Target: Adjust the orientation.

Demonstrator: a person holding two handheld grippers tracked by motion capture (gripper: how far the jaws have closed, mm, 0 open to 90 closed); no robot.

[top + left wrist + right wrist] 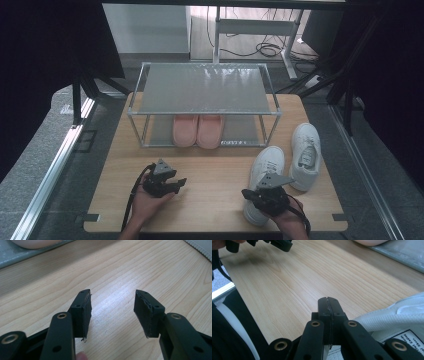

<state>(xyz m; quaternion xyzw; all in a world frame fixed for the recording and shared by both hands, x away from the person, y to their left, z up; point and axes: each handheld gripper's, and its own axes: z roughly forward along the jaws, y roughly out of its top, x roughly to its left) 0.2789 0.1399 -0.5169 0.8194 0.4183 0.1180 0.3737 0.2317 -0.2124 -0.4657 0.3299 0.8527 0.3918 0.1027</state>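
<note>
- Gaping wide with nothing between its pads, the left gripper (180,182) sits low over the near left part of the wooden table (210,165); in its own view the two black fingers (81,311) stand apart over bare wood grain.
- Pressed together with nothing between them, the jaws of the right gripper (246,194) point leftward over the near right part of the table; its own view shows the closed tips (328,306) above the wood.
- Lying right under and beside that right gripper, the nearer white sneaker (265,172) points away from the person; its white side (387,320) shows just right of the closed jaws, and whether they touch cannot be told.
- Resting just right of it and a little farther off is the second white sneaker (306,152), the two close side by side.
- Standing at the far half of the table is a metal shoe rack (205,90); a pair of pink slippers (197,131) sits on its lower shelf, toes toward the near edge.
</note>
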